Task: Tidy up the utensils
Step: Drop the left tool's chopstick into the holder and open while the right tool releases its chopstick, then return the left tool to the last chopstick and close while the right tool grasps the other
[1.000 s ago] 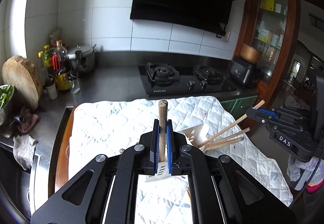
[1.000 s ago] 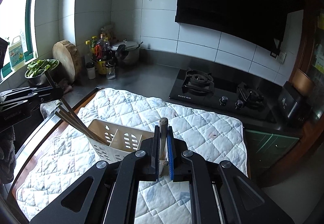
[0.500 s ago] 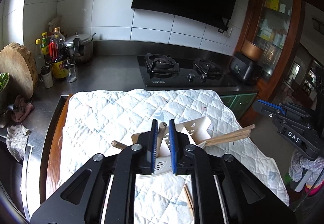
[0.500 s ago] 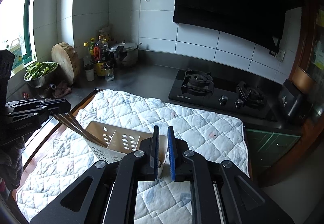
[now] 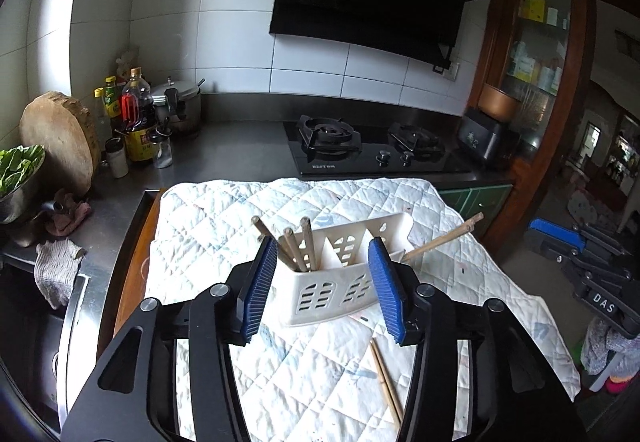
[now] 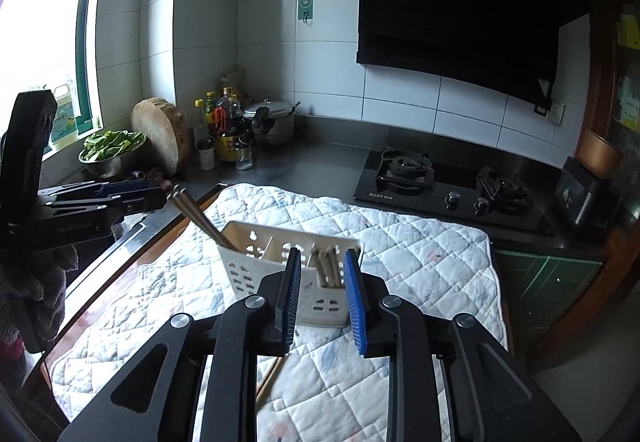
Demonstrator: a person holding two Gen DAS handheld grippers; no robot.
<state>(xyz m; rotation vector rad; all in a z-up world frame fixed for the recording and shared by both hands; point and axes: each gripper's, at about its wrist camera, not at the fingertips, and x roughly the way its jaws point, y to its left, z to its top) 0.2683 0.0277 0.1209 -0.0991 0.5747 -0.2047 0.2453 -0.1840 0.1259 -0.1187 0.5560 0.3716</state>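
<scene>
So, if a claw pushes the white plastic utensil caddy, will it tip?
Probably it slides: the white plastic utensil caddy looks light, on a quilted cloth. It may tip, since the wooden utensil handles lean out at one end.

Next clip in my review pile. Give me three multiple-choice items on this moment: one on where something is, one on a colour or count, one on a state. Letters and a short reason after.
1. Where does the utensil basket stand?
A. on the quilted cloth
B. on the stove
C. in the sink

2. What colour are the claw pads?
A. red
B. blue
C. yellow

3. What is the left claw doing?
A. shut on a spoon
B. shut on the basket
C. open, holding nothing

Answers:
1 A, the white basket rests on the cloth, in front of the stove.
2 B, ribbed blue pads line both fingers in each wrist view.
3 C, its fingers stand wide apart with only the basket seen between them; the wooden sticks stand in the basket.
</scene>
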